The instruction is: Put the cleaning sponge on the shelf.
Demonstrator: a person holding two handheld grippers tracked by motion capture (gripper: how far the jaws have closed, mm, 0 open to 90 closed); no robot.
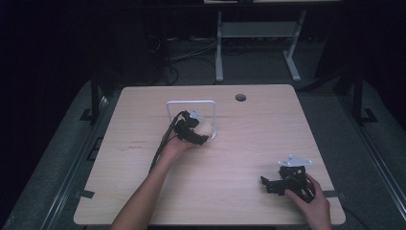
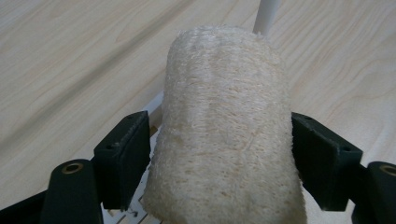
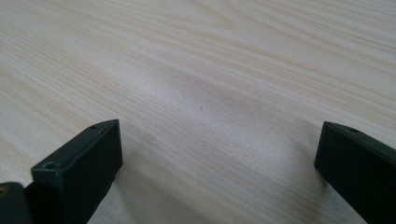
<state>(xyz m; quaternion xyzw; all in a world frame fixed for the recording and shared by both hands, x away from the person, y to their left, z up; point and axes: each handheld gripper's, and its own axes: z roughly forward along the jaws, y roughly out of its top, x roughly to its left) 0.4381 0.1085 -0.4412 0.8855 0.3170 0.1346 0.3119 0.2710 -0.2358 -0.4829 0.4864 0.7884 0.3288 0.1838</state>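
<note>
Left gripper (image 1: 200, 136) clamps a pale loofah sponge (image 2: 224, 135) between both jaws, its long axis running straight out ahead, beside the white wire rack (image 1: 191, 102) mid-surface. Left gripper view resolves the fibrous texture. Right gripper (image 1: 268, 184) rests near the front right edge, jaws wide apart around bare surface (image 3: 201, 70).

High view: dim, my surroundings nearly black, the surface (image 1: 249, 143) evenly lit from above. Gripper views: bright, no glare; my fingers (image 3: 79, 172) softly blurred, faint shadows beneath them.
</note>
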